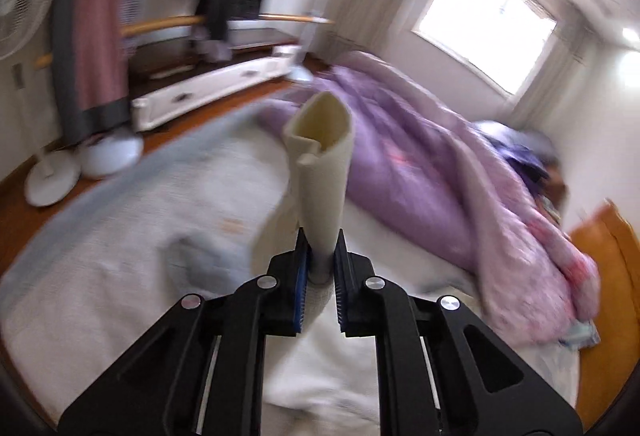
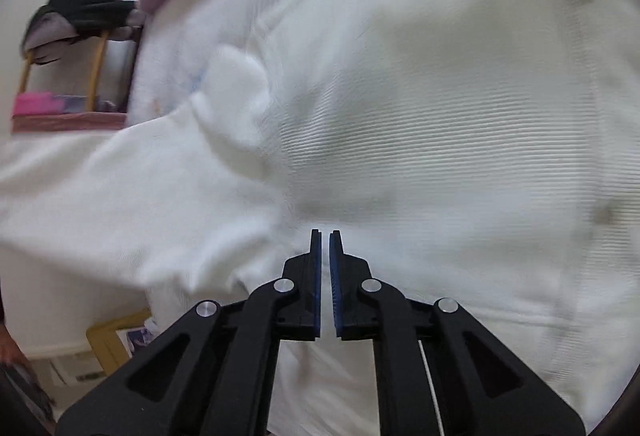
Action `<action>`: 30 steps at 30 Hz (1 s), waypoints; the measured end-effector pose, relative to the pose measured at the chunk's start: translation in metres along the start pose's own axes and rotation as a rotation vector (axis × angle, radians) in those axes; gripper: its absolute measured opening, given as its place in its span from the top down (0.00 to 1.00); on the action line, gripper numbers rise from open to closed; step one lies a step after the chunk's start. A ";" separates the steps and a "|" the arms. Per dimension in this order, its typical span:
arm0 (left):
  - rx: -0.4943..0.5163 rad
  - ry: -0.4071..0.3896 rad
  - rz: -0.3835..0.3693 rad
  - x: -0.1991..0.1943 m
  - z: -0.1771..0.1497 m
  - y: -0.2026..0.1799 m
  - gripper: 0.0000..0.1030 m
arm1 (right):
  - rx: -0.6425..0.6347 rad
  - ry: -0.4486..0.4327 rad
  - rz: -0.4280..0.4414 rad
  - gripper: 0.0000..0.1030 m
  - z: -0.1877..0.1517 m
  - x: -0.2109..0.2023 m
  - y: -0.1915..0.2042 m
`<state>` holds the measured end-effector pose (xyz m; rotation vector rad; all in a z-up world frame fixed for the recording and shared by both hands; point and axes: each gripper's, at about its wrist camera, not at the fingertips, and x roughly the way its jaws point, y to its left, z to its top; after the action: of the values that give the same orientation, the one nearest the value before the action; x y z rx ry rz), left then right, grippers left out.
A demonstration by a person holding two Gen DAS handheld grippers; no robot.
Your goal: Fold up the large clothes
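Note:
A large cream-white knit garment (image 2: 420,123) lies spread on the bed and fills the right wrist view. My left gripper (image 1: 321,250) is shut on a cream sleeve or edge of that garment (image 1: 324,155), which stands up from the jaws as a rolled tube above the bed. My right gripper (image 2: 325,240) hovers just over the garment; its jaws are nearly together with a thin gap and nothing shows between them. Both views are motion-blurred.
A purple-pink quilt (image 1: 440,171) lies bunched along the bed's right side. A wooden rack (image 1: 168,21) with hanging pink, grey and black clothes (image 1: 100,35) stands beyond the bed, with a white fan (image 1: 24,3) and fan bases (image 1: 84,163) on the floor. An orange pillow (image 1: 608,248) sits at right.

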<state>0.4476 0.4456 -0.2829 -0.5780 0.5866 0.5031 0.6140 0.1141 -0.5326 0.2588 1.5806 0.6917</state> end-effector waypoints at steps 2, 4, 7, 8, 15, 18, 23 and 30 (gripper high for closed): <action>0.067 0.036 -0.040 0.013 -0.024 -0.064 0.90 | -0.003 -0.033 -0.016 0.94 -0.006 -0.036 -0.027; 0.082 0.096 -0.093 0.031 -0.053 -0.113 0.91 | 0.004 -0.070 -0.045 0.94 -0.012 -0.079 -0.066; 0.136 0.179 -0.150 0.058 -0.106 -0.182 0.91 | 0.032 -0.129 -0.111 0.94 -0.028 -0.143 -0.126; 0.152 0.214 -0.166 0.071 -0.128 -0.209 0.91 | 0.047 -0.150 -0.135 0.94 -0.032 -0.164 -0.145; 0.255 0.382 -0.161 0.140 -0.251 -0.305 0.92 | 0.201 -0.286 -0.273 0.94 -0.051 -0.284 -0.270; 0.313 0.447 -0.157 0.165 -0.295 -0.333 0.92 | 0.270 -0.335 -0.315 0.94 -0.053 -0.321 -0.320; 0.396 0.519 -0.116 0.193 -0.338 -0.359 0.92 | 0.441 -0.416 -0.364 0.93 -0.061 -0.362 -0.390; 0.441 0.547 -0.156 0.207 -0.362 -0.397 0.92 | 0.724 -0.475 -0.372 0.61 -0.072 -0.398 -0.481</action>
<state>0.6976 -0.0146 -0.5213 -0.3288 1.1284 0.0499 0.7148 -0.5035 -0.4789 0.5922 1.3068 -0.2462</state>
